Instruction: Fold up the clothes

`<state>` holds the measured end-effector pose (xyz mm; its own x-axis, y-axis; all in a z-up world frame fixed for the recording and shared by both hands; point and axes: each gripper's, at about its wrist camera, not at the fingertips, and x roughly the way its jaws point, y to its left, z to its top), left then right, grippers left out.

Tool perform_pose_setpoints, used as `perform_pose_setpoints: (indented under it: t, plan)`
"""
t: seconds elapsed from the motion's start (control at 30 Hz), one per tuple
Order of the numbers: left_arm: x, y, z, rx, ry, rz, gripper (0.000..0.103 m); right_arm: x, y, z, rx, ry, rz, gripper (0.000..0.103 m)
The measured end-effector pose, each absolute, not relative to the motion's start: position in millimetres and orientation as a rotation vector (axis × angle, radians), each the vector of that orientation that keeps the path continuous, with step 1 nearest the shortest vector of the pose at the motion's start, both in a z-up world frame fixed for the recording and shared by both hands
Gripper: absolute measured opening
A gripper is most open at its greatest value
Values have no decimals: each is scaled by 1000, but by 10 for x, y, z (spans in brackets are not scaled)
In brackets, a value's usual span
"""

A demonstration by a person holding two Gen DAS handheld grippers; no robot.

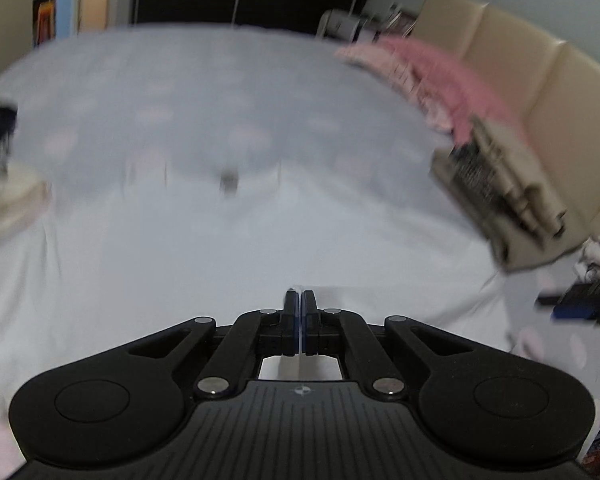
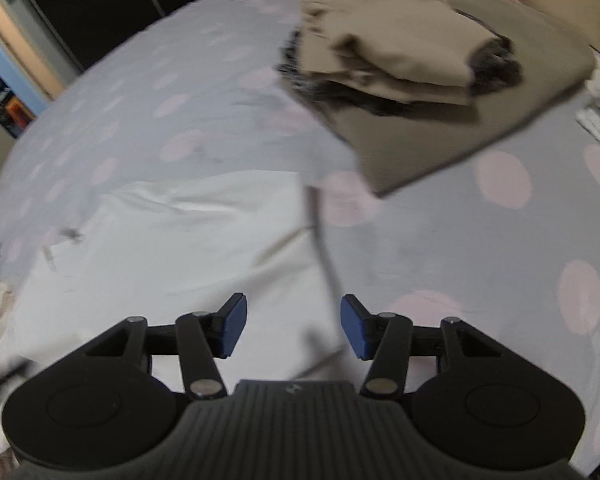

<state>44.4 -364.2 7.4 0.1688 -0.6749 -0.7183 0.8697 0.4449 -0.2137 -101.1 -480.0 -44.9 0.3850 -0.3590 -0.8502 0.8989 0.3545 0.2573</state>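
Observation:
A white garment (image 1: 180, 248) lies spread flat on the bed, and its collar tag (image 1: 229, 182) faces away from me. My left gripper (image 1: 299, 300) is shut at the garment's near edge, and a sliver of white cloth shows at its tips. In the right wrist view the same white garment (image 2: 188, 248) fills the lower left. Its right edge (image 2: 324, 248) runs toward the gap of my right gripper (image 2: 294, 322). That gripper hovers open just above the cloth, blue pads (image 2: 236, 328) wide apart and holding nothing. Both views are motion-blurred.
A stack of folded khaki clothes (image 2: 420, 64) sits on the grey, pink-dotted sheet (image 2: 500, 240) at the far right, also seen as the khaki stack (image 1: 504, 196). Pink cloth (image 1: 440, 76) lies by the beige headboard (image 1: 548, 80). A pile of loose clothes (image 1: 4, 204) sits at the left edge.

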Motion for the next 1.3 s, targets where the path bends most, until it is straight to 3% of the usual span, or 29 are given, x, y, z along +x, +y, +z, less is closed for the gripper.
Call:
perform_pose_setpoints:
  t: [0.47, 0.9, 1.3]
  plan:
    - [1133, -3418, 1228, 291, 682, -1023, 0, -1055, -4914, -542, 844, 817, -932, 55]
    - [1924, -2980, 199, 293, 881, -791, 0, -676, -4863, -723, 741, 828, -771, 51]
    - [2011, -2933, -18, 340, 952, -768, 0, -74, -5262, -683, 808, 708, -736, 49]
